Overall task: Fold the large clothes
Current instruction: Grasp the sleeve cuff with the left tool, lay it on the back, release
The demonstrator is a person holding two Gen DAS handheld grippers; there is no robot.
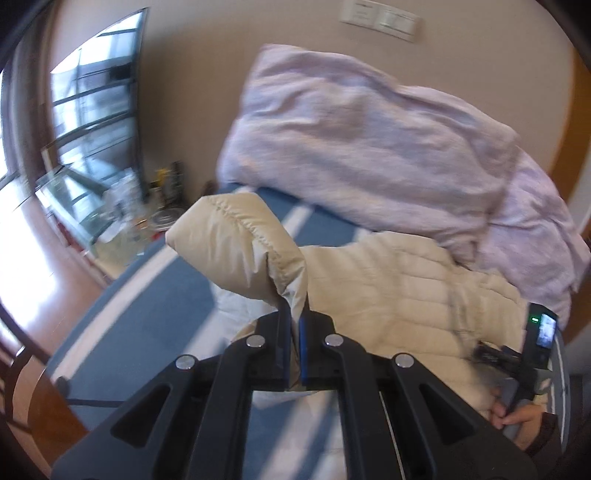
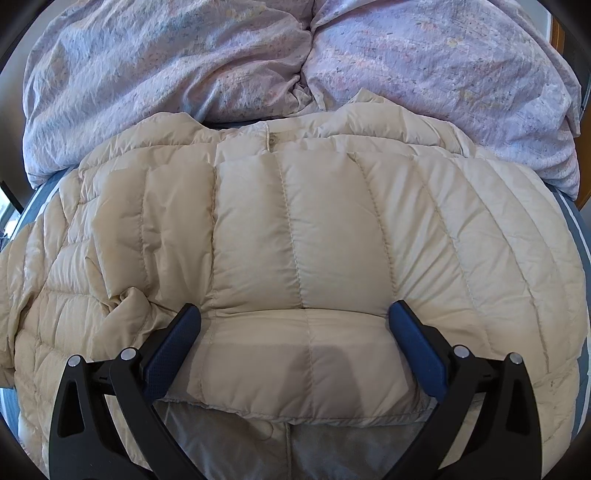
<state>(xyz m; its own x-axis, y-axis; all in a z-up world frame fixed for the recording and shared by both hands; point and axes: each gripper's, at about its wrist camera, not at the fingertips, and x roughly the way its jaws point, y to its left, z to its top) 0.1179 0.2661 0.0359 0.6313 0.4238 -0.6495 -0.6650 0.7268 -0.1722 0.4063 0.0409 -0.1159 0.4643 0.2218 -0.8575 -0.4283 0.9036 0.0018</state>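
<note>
A large cream quilted down jacket (image 2: 295,236) lies spread on a bed with a blue striped sheet (image 1: 147,295). My left gripper (image 1: 294,314) is shut on the cuff end of the jacket's sleeve (image 1: 236,243), which is lifted off the bed and bends over above the jaws. In the right wrist view my right gripper (image 2: 295,317) stands wide open, its blue pads (image 2: 177,339) resting down on a folded part of the jacket near its hem. The same right gripper (image 1: 532,343) shows at the right edge of the left wrist view, held by a hand (image 1: 517,417).
A bunched lilac floral duvet (image 2: 184,66) fills the bed's far side, touching the jacket's collar end; it shows as duvet (image 1: 369,140) too. A glass-fronted cabinet (image 1: 88,122) and small items on the floor (image 1: 162,199) stand left of the bed. Wall switches (image 1: 380,18) sit above.
</note>
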